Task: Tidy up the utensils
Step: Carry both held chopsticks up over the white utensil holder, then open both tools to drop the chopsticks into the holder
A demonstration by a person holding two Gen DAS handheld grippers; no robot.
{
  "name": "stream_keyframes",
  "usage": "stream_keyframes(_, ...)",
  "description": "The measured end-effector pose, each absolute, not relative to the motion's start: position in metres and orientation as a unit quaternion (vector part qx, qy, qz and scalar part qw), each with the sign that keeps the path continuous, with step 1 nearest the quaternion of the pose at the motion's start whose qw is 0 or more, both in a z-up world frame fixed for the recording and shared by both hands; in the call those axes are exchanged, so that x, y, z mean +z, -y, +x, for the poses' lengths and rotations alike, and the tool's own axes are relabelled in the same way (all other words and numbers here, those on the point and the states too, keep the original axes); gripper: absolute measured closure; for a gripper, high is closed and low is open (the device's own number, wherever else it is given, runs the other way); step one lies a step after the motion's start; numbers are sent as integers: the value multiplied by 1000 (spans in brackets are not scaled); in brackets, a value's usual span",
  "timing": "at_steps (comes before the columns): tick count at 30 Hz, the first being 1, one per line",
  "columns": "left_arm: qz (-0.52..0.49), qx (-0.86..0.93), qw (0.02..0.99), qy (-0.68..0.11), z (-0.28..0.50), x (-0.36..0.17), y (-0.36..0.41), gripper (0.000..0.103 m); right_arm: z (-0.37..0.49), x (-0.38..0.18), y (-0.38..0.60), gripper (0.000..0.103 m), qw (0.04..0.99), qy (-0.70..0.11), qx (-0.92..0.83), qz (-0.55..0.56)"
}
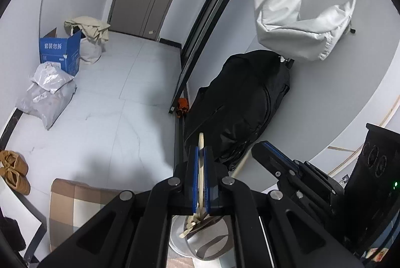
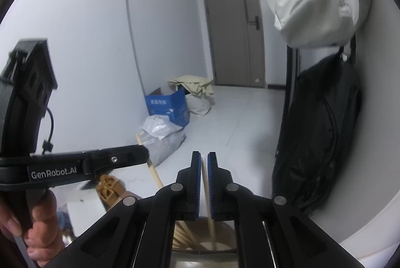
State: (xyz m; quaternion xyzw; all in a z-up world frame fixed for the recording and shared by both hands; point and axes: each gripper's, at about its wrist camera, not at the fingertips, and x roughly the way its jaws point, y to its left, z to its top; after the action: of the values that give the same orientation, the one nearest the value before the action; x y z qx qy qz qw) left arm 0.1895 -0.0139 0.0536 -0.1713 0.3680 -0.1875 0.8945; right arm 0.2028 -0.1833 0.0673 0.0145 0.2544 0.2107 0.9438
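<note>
**A:** How far along was it? Biggest thing I saw was the metal pot [image 1: 210, 240] right under both tongs, already with a few wooden utensils [image 2: 182, 233] leaning in it.

**B:** Mid-job, I'd guess. The left tongs [image 1: 200, 155] were clamped on a wooden stick [image 1: 200, 143] sticking up over the pot. The right tongs [image 2: 204, 160] were pinching a pale utensil [image 2: 205, 183] whose lower end reached down into the pot.

**A:** So what was left?

**B:** Probably dropping those two in. I couldn't tell if more were waiting.
</note>
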Motion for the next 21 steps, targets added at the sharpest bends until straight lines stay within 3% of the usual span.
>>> stream_keyframes(5, -170, -182, 896, -369, 189, 55, 9, 100, 205, 70, 186, 97, 942, -260, 210, 33)
stream_keyframes(9, -173, -172, 898, -366, 184, 58, 4, 78, 201, 71, 191, 97, 944, -262, 198, 44)
stream_keyframes(13, -174, -167, 899, -366, 177, 61, 1, 73, 191, 75, 196, 96, 947, -258, 186, 47)
stream_keyframes(21, -172, -157, 906, -353, 157, 74, -5, 54, 156, 80, 202, 77, 951, -250, 177, 53)
